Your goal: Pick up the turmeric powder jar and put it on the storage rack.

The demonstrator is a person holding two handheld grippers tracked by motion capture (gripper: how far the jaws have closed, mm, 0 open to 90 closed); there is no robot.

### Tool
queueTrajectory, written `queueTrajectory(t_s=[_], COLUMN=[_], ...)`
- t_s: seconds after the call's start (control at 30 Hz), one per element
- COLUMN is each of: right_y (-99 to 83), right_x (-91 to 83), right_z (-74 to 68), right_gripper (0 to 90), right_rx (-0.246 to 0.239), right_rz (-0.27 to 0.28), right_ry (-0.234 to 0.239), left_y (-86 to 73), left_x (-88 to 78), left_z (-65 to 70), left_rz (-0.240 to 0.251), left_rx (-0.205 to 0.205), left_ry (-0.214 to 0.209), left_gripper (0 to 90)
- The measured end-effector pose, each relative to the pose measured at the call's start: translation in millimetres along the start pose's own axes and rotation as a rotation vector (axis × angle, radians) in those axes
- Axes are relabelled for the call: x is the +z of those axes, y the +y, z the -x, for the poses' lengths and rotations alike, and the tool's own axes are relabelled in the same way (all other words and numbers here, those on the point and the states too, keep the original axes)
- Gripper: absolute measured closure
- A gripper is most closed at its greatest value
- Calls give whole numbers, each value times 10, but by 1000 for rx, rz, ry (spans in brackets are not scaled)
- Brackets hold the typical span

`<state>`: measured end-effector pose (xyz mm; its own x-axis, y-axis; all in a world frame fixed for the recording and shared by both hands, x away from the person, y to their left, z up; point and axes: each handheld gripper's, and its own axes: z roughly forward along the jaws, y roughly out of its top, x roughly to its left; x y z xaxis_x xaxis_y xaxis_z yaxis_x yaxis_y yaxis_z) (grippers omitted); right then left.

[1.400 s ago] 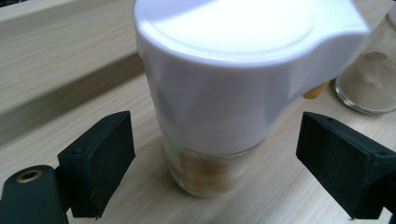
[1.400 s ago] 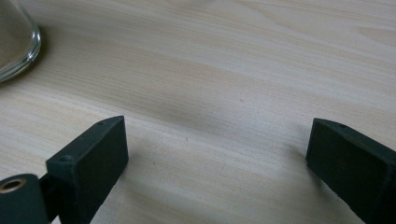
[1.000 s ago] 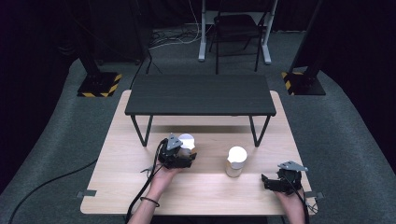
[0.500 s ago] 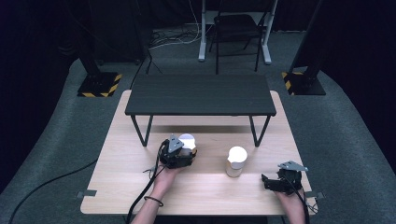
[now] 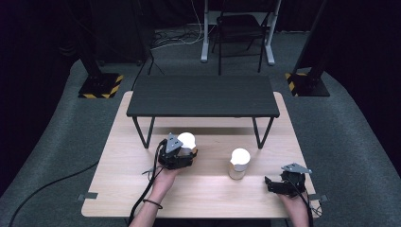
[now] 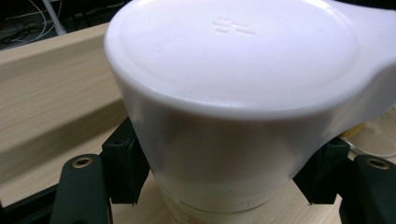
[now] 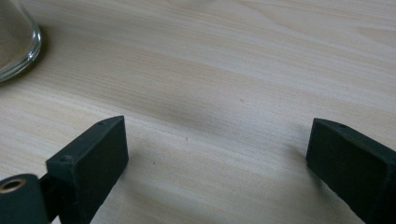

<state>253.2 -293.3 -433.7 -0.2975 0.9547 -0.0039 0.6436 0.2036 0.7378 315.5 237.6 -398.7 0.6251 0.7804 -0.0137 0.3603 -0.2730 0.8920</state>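
Note:
A glass jar with a white lid (image 5: 186,140) stands on the wooden table (image 5: 203,196), left of the middle. My left gripper (image 5: 187,149) is shut on it, and in the left gripper view the jar's white lid (image 6: 233,60) sits between both black fingers (image 6: 122,163), which press on its sides. A second white-lidded jar (image 5: 239,163) stands alone to the right. My right gripper (image 5: 271,183) rests low near the table's front right corner, open, with bare wood between its fingers (image 7: 95,161). The second jar's glass base (image 7: 16,39) is at that view's top left.
A low black shelf on thin legs (image 5: 203,97) stands across the back half of the table, just behind both jars. Beyond the table are a dark carpeted floor, stands with yellow-black bases (image 5: 100,87) and a chair (image 5: 239,28).

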Motion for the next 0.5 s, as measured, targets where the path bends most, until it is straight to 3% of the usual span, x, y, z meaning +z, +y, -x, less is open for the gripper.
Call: queueTrajectory(t_s=[0.5], right_y=[0], right_x=[0], right_z=[0], right_gripper=[47], right_rx=[0], right_rz=[0], right_ry=[0], left_y=[194], left_x=[-259], left_z=[-91], left_rz=[15], left_rx=[-19], left_ry=[-17], left_gripper=[300])
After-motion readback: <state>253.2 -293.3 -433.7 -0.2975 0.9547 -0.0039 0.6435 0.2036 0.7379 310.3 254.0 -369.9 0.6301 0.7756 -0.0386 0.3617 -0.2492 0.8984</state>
